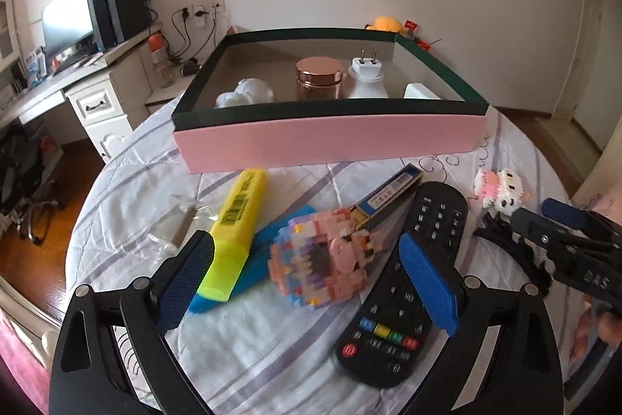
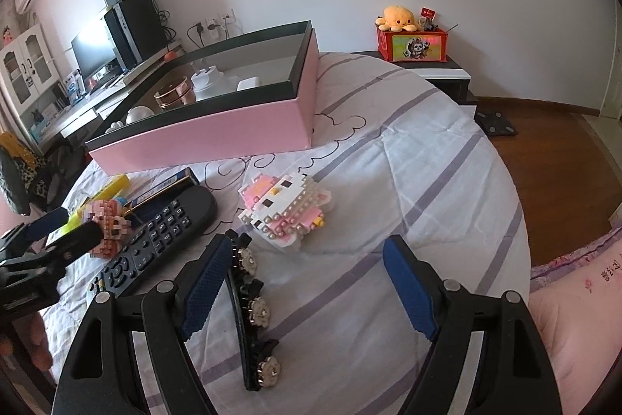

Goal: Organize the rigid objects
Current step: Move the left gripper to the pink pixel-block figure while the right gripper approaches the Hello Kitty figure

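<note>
Plush octopus (image 2: 398, 16) on red box (image 2: 412, 45), monitor (image 1: 68, 20), desk (image 1: 97, 80)

Pink box (image 1: 330, 142) with dark green rim; yellow highlighter (image 1: 237, 220); black remote (image 1: 404, 282) with red, yellow, green, blue buttons; pink-and-white brick figure (image 2: 285, 212) — all on a white bedsheet (image 2: 408, 181) striped lilac.

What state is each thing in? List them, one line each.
Pink box: open, no lid.
Rose-gold jar: upright in box, lid on.
Plug adapter: in box, prongs up.
Pink brick figure: on bed, between open left tongs.
Right tongs: open, empty.
</note>
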Demonstrator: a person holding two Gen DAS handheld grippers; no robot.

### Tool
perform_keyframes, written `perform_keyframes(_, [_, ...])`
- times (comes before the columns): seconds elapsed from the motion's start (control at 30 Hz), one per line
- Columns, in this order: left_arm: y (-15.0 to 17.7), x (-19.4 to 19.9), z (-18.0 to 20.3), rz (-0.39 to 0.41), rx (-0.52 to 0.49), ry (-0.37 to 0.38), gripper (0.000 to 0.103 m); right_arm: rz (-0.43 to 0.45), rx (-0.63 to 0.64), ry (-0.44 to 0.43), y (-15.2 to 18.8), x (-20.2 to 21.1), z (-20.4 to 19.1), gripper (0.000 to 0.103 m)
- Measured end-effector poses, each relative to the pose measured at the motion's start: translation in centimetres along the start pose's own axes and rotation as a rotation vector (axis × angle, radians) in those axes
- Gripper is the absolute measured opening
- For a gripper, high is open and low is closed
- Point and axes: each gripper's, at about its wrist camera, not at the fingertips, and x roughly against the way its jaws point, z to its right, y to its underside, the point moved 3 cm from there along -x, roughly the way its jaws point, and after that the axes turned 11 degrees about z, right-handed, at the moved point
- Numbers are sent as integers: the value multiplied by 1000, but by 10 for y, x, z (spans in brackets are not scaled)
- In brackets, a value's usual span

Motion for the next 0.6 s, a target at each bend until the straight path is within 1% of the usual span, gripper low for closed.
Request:
perform_keyframes(0.1, [2,-7,5,-10,-35,-57,97,-4,4,-1,0,-1,3,82])
perform_keyframes(0.13, [3,-10,8,-25,-66,-109,94,-4,3,-2,0,-1,3,82])
perform_keyframes(0.17, [3,-10,9,-32,-77,-140,92,-3,1,-6,0,-1,4,82])
perform_keyframes(0.3, [4,-1,9,-23,-38,-98,92,-1,3,-18,-1,-1,5,82])
perform_keyframes(0.4, [4,-4,12,-28,-39,-102,92,0,-2,-27,-1,-1,7,82])
perform_keyframes(0.47, [2,-6,11,-32,-21,-115,87,1,-5,-33,-1,-2,7,82])
perform_keyframes(0.53, [0,-1,10,-40,8,-128,76,2,-6,-39,0,-2,7,82])
perform_keyframes(0.57, [-1,2,12,-56,4,-121,78,1,-6,-42,0,-1,8,82])
perform_keyframes(0.6, [-1,5,15,-50,-12,-100,79,-2,-3,-45,0,-1,8,82])
